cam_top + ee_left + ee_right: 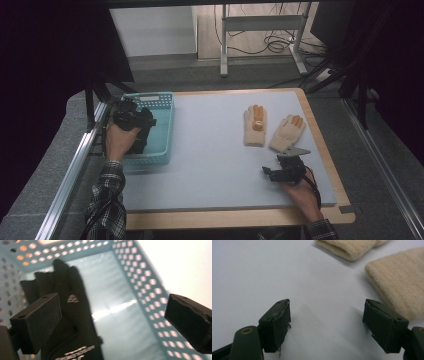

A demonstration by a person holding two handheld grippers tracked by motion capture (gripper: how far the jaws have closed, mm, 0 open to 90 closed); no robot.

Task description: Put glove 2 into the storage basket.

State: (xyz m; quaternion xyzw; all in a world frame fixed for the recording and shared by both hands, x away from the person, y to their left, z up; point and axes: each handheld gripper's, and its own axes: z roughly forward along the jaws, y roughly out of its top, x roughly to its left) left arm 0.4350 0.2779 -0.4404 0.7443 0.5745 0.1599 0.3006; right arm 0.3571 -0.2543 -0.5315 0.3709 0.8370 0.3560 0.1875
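A: What was at the far left?

B: The left gripper (134,125) hung over the teal basket (165,107), which sat at the left edge of the grey mat (215,150). In the left gripper view its jaws stood wide apart with nothing pressed between them

A: And the black glove?

B: It (72,315) lay flat on the basket floor, fingers toward the far wall. The left jaw showed in front of its cuff side; whether it touched the glove, I could not tell. White lettering ran across the cuff, too blurred to read

A: Anything mid-table?

B: Bare mat. Further right lay two cream gloves: one (255,126) with orange fingertips pointing away, the second (288,131) just beside it, tilted right. They lay close, their cuffs near each other

A: And the right gripper?

B: It (281,170) sat low near the front right of the mat, just short of the second glove's cuff. In the right gripper view the jaws gaped wide over bare mat, gripping nothing; that cuff (394,280) lay just beyond the right jaw, and the first glove's cuff (347,247) lay farther off
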